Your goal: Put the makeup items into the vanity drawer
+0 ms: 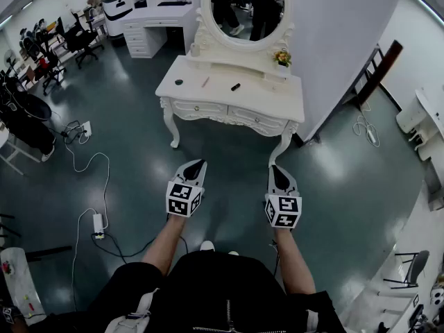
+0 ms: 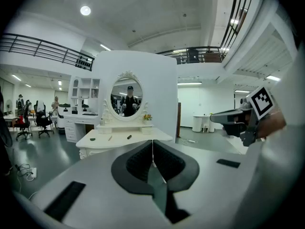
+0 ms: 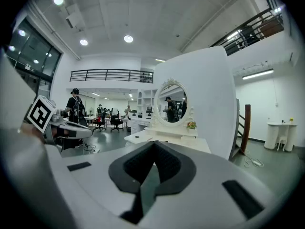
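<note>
The left tool (image 1: 200, 164) and right tool (image 1: 279, 177) are hovering above the floor (image 1: 232, 172), well short of the tabletop (image 1: 267, 94), jaws pressed together and empty. A dark round item (image 1: 179, 82), thin stick (image 1: 205, 82) and black tube (image 1: 236, 87) are lying from its left edge toward the middle.

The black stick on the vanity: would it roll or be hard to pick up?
The black stick looks short and rounded, so a sideways nudge would probably roll it. It lies flat on the smooth vanity top, so it may slide. Small, so likely light; too distant to be sure.
</note>
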A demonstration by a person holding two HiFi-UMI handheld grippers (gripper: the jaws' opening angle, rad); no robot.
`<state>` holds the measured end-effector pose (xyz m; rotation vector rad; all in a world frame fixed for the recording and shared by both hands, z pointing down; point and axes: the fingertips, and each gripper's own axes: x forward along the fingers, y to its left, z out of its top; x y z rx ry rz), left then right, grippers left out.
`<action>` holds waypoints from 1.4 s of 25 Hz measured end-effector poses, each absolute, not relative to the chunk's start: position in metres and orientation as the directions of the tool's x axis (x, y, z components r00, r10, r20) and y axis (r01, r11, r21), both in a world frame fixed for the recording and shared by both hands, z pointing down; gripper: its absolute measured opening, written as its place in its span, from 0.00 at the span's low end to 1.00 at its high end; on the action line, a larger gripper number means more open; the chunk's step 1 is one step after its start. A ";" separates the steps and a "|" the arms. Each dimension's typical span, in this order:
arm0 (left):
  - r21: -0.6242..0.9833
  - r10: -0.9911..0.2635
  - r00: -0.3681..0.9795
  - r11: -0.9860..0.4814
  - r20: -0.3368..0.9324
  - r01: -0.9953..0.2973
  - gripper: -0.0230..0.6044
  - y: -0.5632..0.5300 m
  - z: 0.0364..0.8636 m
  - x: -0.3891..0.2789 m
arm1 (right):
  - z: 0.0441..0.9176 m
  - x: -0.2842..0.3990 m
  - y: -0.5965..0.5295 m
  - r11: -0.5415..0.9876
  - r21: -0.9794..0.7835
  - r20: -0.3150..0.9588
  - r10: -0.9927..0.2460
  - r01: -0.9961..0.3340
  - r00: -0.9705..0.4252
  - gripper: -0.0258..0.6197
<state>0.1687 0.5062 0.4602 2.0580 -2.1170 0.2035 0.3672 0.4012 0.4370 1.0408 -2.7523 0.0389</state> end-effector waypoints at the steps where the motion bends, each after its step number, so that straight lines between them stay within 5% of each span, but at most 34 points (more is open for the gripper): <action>1: 0.029 -0.974 -0.022 0.030 0.225 -0.999 0.07 0.507 0.461 0.168 | 0.438 0.367 0.401 0.748 0.029 0.196 -0.654 -0.663 -0.730 0.04; 22: 0.060 -0.971 0.001 0.014 0.239 -0.998 0.07 0.526 0.483 0.107 | 0.455 0.302 0.422 0.759 0.018 0.161 -0.644 -0.651 -0.748 0.05; 35: 0.085 -0.966 0.005 0.018 0.258 -0.996 0.07 0.433 0.494 0.056 | 0.459 0.247 0.320 0.758 -0.019 0.165 -0.641 -0.652 -0.750 0.05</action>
